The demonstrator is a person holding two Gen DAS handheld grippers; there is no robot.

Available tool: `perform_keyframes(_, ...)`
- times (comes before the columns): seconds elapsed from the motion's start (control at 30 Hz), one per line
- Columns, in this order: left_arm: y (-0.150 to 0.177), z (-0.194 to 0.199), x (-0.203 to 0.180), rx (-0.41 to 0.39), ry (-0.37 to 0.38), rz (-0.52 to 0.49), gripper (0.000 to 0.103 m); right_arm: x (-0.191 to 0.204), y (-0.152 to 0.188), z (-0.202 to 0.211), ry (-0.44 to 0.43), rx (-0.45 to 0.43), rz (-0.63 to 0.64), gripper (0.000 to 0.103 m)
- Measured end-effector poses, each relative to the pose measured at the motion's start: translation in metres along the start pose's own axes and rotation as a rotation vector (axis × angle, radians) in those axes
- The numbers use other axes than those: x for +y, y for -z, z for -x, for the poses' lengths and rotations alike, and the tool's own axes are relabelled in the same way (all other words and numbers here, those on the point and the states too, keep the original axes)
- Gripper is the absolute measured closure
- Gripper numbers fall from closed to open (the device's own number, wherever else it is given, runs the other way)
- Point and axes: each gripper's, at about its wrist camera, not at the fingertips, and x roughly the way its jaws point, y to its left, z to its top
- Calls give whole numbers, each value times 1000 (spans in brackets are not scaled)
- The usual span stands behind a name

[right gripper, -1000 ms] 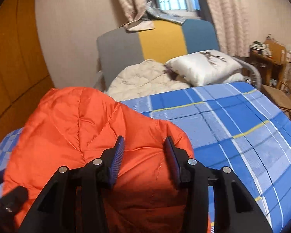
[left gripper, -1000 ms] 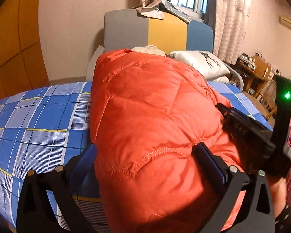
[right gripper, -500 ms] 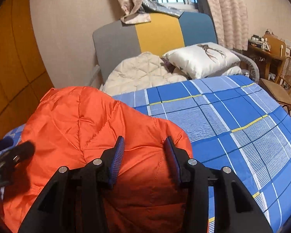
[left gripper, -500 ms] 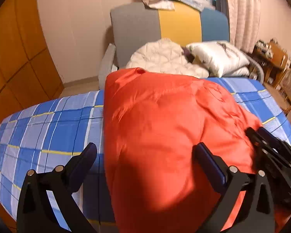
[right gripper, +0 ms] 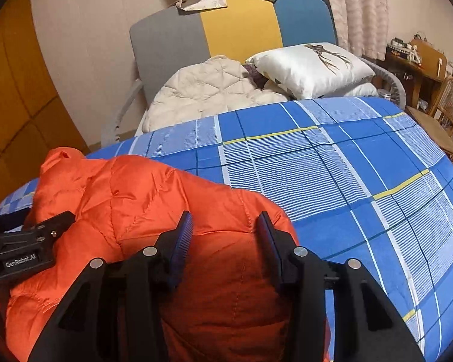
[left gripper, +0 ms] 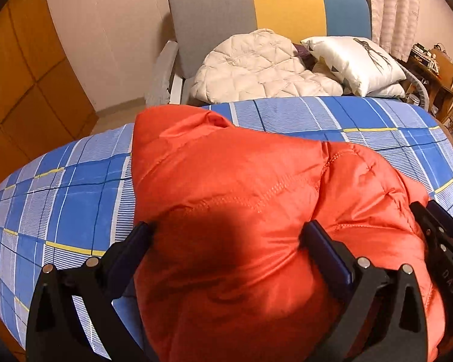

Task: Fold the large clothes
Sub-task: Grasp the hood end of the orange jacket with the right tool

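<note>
An orange quilted puffer jacket lies bunched on the blue plaid bed cover. My left gripper is wide open, its fingers straddling the near bulk of the jacket. In the right wrist view the jacket fills the lower left on the cover. My right gripper is partly closed with a thick fold of the jacket between its fingers. Each gripper shows in the other's view: the right one at the left view's right edge, the left one at the right view's left edge.
A cream quilted garment and a white pillow lie on a grey, yellow and blue sofa beyond the bed. Wooden wardrobe panels stand at left. A desk and wicker chair stand at right.
Both grippers have drawn back and tilted down, and the jacket has sunk lower onto the bed. The left gripper's fingers now sit around the jacket's near bulk.
</note>
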Motion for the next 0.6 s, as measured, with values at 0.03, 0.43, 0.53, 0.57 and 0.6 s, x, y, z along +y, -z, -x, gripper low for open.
perform_keyframes(0.03, 0, -1, -1, 1, -6, -5, 2, 0, 0, -2, 1, 2, -1, 59)
perform_keyframes(0.43, 60, 81, 4, -99, 44, -13, 2, -9, 10, 53, -18, -50, 7, 26)
perform_keyframes(0.53, 78, 94, 7, -122, 55, 5, 2, -9, 20, 75, -42, -64, -7, 26)
perform_keyframes(0.57, 85, 99, 8, -127, 56, 15, 2, -9, 24, 82, -52, -67, -10, 26)
perform_keyframes(0.6, 91, 103, 8, -128, 64, 24, 2, -8, 27, 87, -51, -68, -9, 26)
